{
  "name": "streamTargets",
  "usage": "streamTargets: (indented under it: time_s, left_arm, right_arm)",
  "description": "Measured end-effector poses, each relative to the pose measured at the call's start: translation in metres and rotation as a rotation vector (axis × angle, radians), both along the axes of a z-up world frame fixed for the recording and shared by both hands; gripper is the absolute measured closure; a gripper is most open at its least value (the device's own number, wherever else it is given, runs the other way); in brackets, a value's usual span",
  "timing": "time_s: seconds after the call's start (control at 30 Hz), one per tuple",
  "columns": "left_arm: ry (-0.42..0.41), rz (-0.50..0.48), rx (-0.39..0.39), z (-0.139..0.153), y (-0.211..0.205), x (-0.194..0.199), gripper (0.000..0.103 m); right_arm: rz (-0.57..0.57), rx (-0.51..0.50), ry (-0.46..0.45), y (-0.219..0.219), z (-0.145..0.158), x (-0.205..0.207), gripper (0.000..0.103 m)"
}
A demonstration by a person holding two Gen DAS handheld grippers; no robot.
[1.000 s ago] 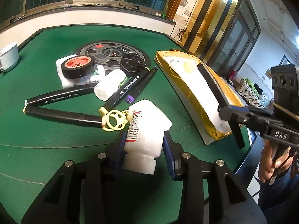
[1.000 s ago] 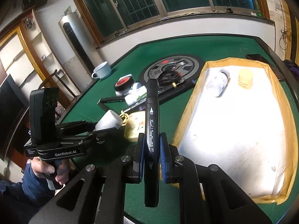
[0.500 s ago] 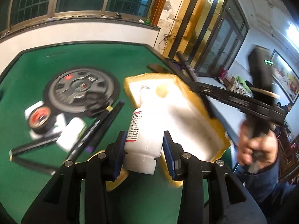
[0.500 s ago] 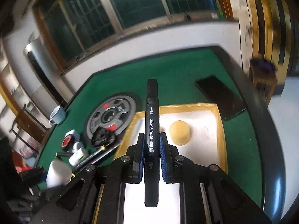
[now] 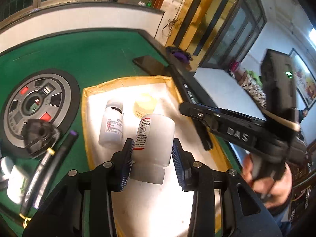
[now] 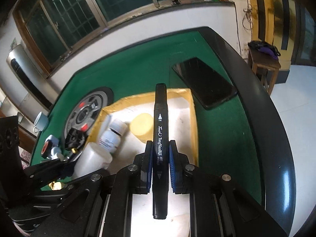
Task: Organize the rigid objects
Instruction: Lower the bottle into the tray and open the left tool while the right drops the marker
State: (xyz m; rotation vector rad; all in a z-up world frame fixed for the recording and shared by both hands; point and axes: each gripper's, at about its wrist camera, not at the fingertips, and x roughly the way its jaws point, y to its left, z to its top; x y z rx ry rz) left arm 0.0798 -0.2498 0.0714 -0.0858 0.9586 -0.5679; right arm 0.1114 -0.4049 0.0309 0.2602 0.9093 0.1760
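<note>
Now clamped: left gripper [image 5: 152,156] on a white bottle [image 5: 154,138], right gripper [image 6: 160,164] on a black marker [image 6: 161,138], both over the yellow-rimmed tray [image 6: 194,122]. Best lowered flat onto bare liner at 6 o'clock, clear of the lying bottle [image 5: 112,126] and yellow cap [image 5: 144,106] at 12, before opening. Seen only from the right: phone [image 6: 205,83] whole, mug [image 6: 40,121] at 9; only from the left: the hand [image 5: 270,179].

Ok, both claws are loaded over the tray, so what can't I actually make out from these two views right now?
- Left wrist view: the label print on the white bottle in the left claw is too small and glared out.
- Left wrist view: items at the left edge, including a small bottle, are blurred and cut off.
- Right wrist view: the tray floor beneath the marker is hidden by the right claw.
</note>
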Motion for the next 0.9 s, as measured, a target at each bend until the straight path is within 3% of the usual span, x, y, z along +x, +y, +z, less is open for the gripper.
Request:
streamTargets:
  time_s: [0.3, 0.57, 0.9]
  left_arm:
    - [0.093, 0.035, 0.050, -0.031, -0.016, 0.025, 0.067]
    - [0.100, 0.065, 0.095, -0.034, -0.025, 0.030, 0.067]
    - [0.112, 0.063, 0.096, -0.040, -0.033, 0.034, 0.067]
  right_arm:
    - [-0.004, -0.009, 0.092, -0.003, -0.015, 0.006, 0.089]
    - [0.011, -0.055, 0.103, 0.001, -0.017, 0.005, 0.090]
    - [0.013, -0.055, 0.113, 0.003, -0.015, 0.003, 0.088]
